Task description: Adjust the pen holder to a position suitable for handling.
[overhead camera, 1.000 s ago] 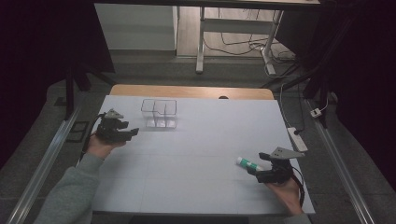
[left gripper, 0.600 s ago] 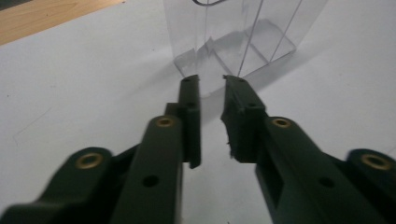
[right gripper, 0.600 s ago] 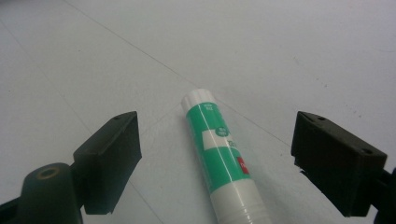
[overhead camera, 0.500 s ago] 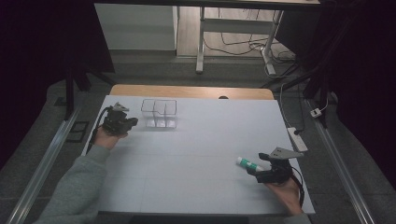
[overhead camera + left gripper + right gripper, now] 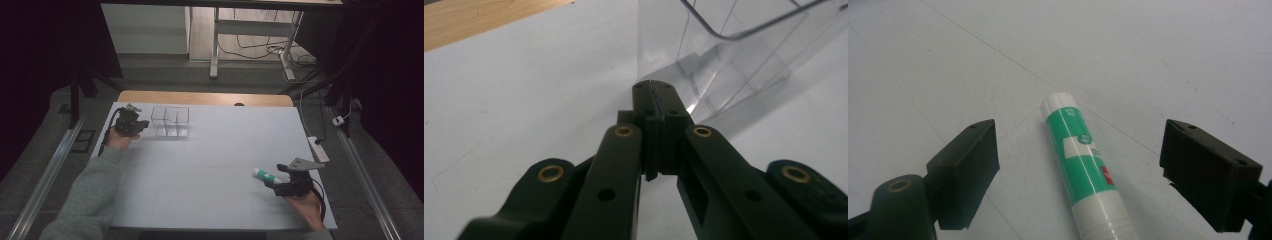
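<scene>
High view: a white surface (image 5: 210,165) lies over a wooden tabletop whose far edge shows as a bare strip (image 5: 205,98). At far left, the left gripper (image 5: 141,125) sits just beside a clear plastic organizer (image 5: 171,121) with several compartments; whether they touch cannot be told from this angle. A grey sleeve (image 5: 87,195) runs from the bottom edge up to that gripper. At near right, the right gripper (image 5: 274,181) rests low over the surface, with a green-and-white tube (image 5: 267,175) lying at its jaws. A power strip (image 5: 318,149) lies off the right edge of the surface. Cables and metal frame legs (image 5: 216,40) occupy the floor beyond; the surroundings are dark and hard to make out.

Left gripper view: the left gripper (image 5: 655,89) has its jaws pressed together, nothing between them. The organizer (image 5: 734,55) stands immediately ahead and to the right, its upper part cut off by the frame. No object stands between jaws and organizer wall.

Right gripper view: the right gripper (image 5: 1079,172) has its jaws spread wide. The tube (image 5: 1083,170) lies flat on the surface between them, touching neither, white cap pointing away; its near end is cut off and its label print is too small to read.
</scene>
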`<state>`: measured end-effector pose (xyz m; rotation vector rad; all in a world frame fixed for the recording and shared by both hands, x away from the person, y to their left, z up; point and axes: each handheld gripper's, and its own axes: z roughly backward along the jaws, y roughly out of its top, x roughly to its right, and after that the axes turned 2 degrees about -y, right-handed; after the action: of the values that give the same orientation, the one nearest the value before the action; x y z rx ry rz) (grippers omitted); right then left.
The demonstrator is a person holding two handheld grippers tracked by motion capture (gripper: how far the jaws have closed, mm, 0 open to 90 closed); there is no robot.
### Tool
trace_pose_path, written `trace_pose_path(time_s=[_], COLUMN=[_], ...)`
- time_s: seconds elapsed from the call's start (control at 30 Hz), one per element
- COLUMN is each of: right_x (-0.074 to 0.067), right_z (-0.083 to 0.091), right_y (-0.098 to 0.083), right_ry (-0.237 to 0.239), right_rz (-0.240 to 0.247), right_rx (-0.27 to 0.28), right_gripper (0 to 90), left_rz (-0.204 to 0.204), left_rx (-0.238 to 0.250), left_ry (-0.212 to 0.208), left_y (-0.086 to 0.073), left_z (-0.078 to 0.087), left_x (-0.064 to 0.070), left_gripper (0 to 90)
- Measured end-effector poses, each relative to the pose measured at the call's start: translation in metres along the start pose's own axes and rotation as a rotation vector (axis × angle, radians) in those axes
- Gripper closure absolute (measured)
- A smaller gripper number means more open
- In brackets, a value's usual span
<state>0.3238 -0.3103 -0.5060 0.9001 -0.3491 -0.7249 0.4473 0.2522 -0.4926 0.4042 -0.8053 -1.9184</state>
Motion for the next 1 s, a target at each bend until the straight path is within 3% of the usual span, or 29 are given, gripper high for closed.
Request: trace_pose_path(time_s=[0.53, 0.8, 1.0], right_x=[-0.001, 0.000, 0.000], right_z=[0.000, 0.000, 0.000], right_y=[0.000, 0.000, 0.000], right_ry=[-0.001, -0.003, -0.002], right_rz=[0.002, 0.003, 0.003], right_rx=[-0.003, -0.006, -0.001], right_gripper=[15.4, 15.4, 15.4], left_rz=[-0.002, -0.026, -0.018], left_rx=[-0.015, -0.020, -0.022], left_ry=[-0.015, -0.015, -0.018], left_y=[0.009, 0.013, 0.013], left_z=[-0.012, -0.015, -0.016], left_x=[-0.008, -0.003, -0.003], left_gripper=[88.8, 88.9, 88.9])
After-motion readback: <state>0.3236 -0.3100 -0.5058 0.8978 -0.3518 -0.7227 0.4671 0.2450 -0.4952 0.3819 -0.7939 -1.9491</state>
